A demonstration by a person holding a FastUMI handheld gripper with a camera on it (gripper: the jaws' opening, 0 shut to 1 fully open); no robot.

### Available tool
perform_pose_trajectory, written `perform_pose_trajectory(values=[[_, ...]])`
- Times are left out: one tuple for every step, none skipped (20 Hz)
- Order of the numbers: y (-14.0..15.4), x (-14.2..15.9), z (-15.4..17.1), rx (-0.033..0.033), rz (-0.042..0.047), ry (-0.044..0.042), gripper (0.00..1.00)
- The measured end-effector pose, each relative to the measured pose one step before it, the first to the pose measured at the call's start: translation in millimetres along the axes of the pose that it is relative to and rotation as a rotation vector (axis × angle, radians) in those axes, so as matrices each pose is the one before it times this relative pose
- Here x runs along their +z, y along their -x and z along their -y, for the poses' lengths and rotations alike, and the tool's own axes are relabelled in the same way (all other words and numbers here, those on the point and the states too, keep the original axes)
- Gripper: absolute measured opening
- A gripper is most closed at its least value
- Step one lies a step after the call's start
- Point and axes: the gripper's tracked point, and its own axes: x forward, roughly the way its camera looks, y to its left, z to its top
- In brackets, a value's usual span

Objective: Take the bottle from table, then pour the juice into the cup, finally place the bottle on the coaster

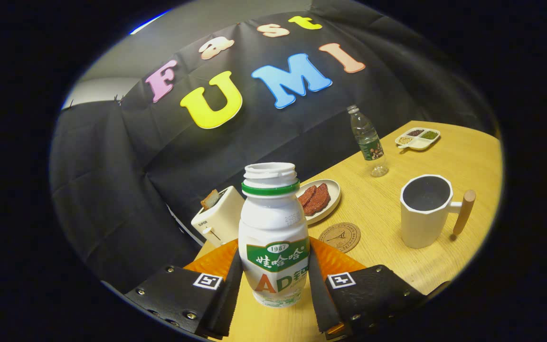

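So the gripper point(273, 285) has its two fingers clamped on the bottle point(273, 237), one pressing on each side of the lower body, right about where the label sits. The bottle is a small white one with a green ring around the neck, and the cap is off, so you can see the open mouth at the top. It stands upright between the fingers, and I can't really tell if its base is touching the table point(463, 156) or hanging just above it.

Everything looks tilted from this angle, the wooden table slopes up toward the right. Just beyond the fingers and a bit right of the bottle sits the round brown coaster point(339, 237), lying flat with nothing on it. Further right is the cup point(426, 210), a white mug with a wooden handle sticking out to its right; the inside looks dark and I can't make out any liquid in there.

Behind the bottle there's an oval plate point(331, 197) with a couple of reddish-brown slices on it, and to its left a white toaster point(219, 218) with bread poking out. Farther back stands a clear water bottle point(368, 141), and past that a little divided dish point(418, 138) with grains or beans.
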Motion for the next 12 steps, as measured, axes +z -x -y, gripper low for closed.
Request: perform_pose_trajectory(values=[[0.05, 3.75, 1.90, -0.00611, 0.00152, -0.03973, 0.66], [0.87, 2.91, 1.15, -0.00127, 0.00131, -0.03871, 0.66], [-0.12, 2.91, 1.24, -0.00392, 0.00204, -0.03418, 0.66], [-0.50, 1.61, 1.25, -0.00406, -0.00322, -0.03027, 0.66], [-0.87, 1.49, 1.46, -0.00469, -0.00470, -0.02802, 0.66], [0.42, 2.03, 1.52, -0.00186, -0.00211, -0.02580, 0.66], [-1.29, 2.61, -0.16, -0.00169, 0.00019, -0.02557, 0.66], [-0.53, 0.84, 0.39, 0.00024, -0.00247, -0.02640, 0.66], [-1.09, 1.39, 0.13, 0.00028, -0.00322, -0.02914, 0.66], [-1.06, -0.01, 0.98, -0.00208, -0.00570, -0.03152, 0.66], [-0.74, 1.01, 2.16, -0.00712, -0.00399, -0.03197, 0.66], [0.68, -0.79, 2.34, -0.00695, -0.00428, -0.03061, 0.66]])
